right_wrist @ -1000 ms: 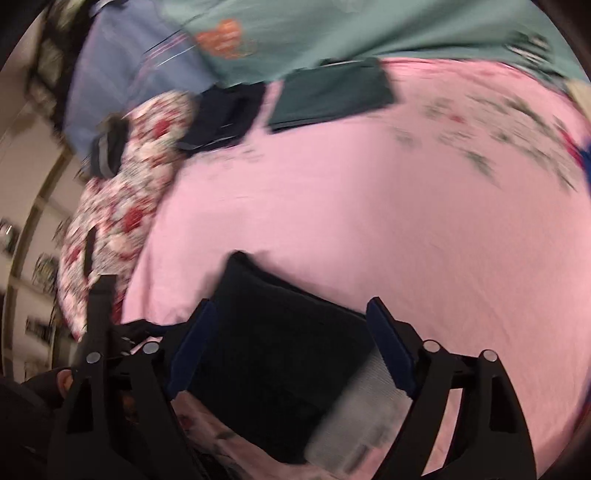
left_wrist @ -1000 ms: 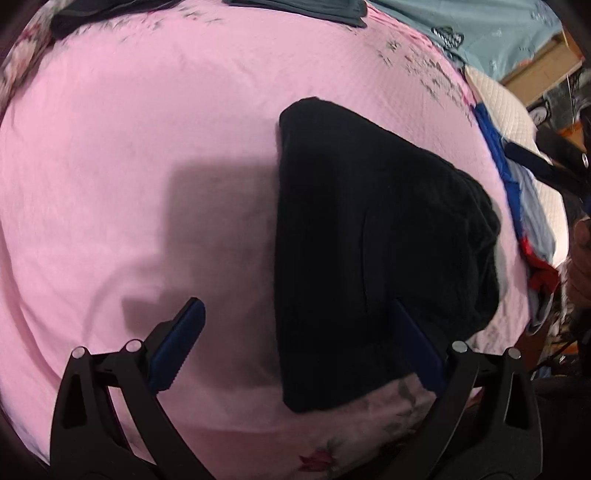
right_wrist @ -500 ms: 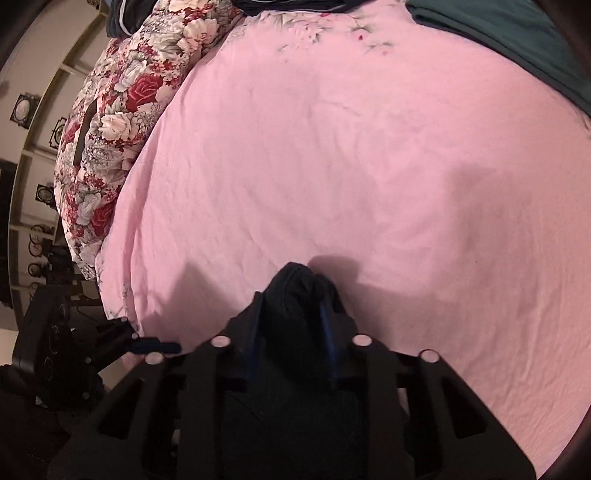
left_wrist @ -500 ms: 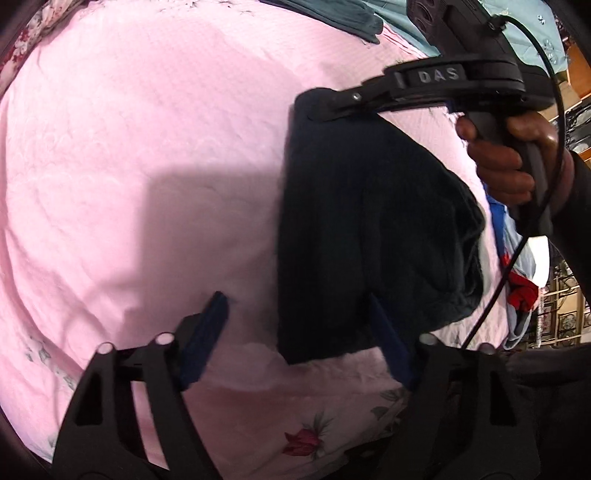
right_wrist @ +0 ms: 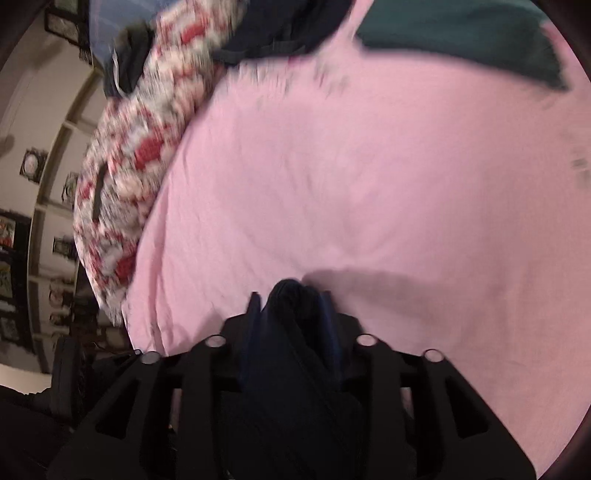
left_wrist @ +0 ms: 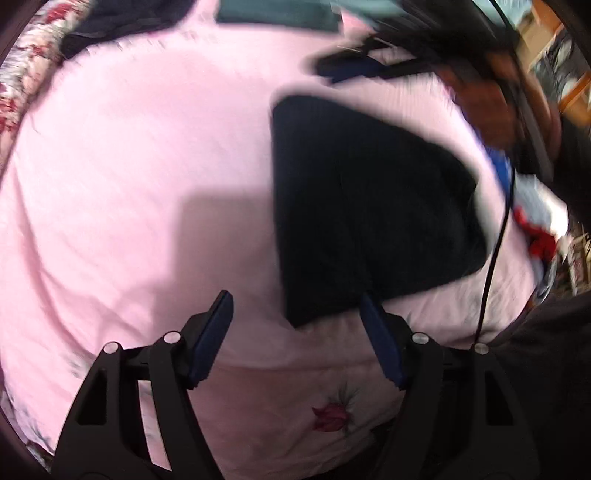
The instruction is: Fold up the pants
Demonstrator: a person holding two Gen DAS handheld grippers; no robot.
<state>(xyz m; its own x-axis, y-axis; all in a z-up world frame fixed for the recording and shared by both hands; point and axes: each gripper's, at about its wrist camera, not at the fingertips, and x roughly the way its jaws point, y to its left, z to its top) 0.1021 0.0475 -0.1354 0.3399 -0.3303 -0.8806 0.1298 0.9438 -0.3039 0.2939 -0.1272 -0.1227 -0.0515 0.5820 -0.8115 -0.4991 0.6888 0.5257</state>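
Observation:
Folded black pants [left_wrist: 369,206] lie on the pink bedsheet [left_wrist: 147,166]. My left gripper [left_wrist: 295,306] is open and its jaws are opening. The pants' near corner lies between the fingers, and the pads do not press on it. In the left wrist view my right gripper [left_wrist: 332,70] is a blur just past the pants' far corner, with a hand [left_wrist: 491,107] holding it. In the right wrist view dark pants fabric [right_wrist: 295,369] is bunched between the blue pads of my right gripper [right_wrist: 290,299]. Its jaws are opening.
A folded dark green garment [right_wrist: 461,33] and dark clothes [right_wrist: 280,33] lie at the far end of the bed. A floral quilt [right_wrist: 129,166] runs along the left edge. A black cable [left_wrist: 495,240] hangs at the right, next to red and blue clutter [left_wrist: 539,240].
The right gripper came down over the pants' far corner and closed on the fabric. The left gripper drew back a little from the near edge, and its jaws narrowed.

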